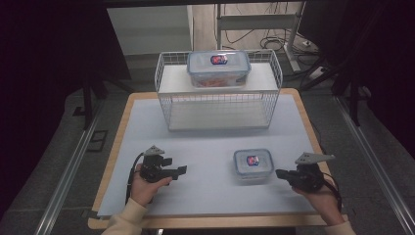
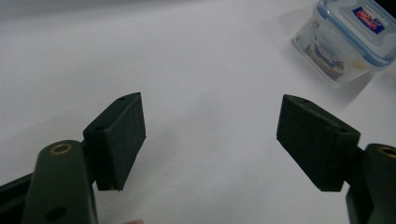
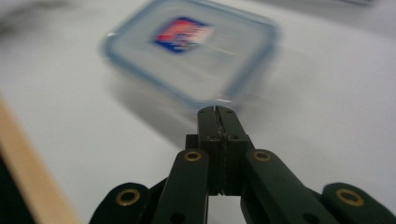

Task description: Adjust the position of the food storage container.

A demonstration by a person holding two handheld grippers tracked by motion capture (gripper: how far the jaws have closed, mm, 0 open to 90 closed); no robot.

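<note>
Resting apart: left tool (image 1: 182, 170), bare mat around | right tool (image 1: 280, 173) pressed together beside small box (image 1: 253, 164)

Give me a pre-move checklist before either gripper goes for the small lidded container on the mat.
1. Small container upright on the mat, lid on: ok.
2. Left gripper open and holding nothing: ok.
3. Right gripper open enough to take the container: not ok, its jaws are pressed together.
4. Right gripper aimed at the container, just short of its near edge: ok; contact cannot tell, the picture is blurred.
5. Bare mat between the left gripper and the container: ok.
6. Large container settled on top of the wire rack, away from the grippers: ok.
</note>
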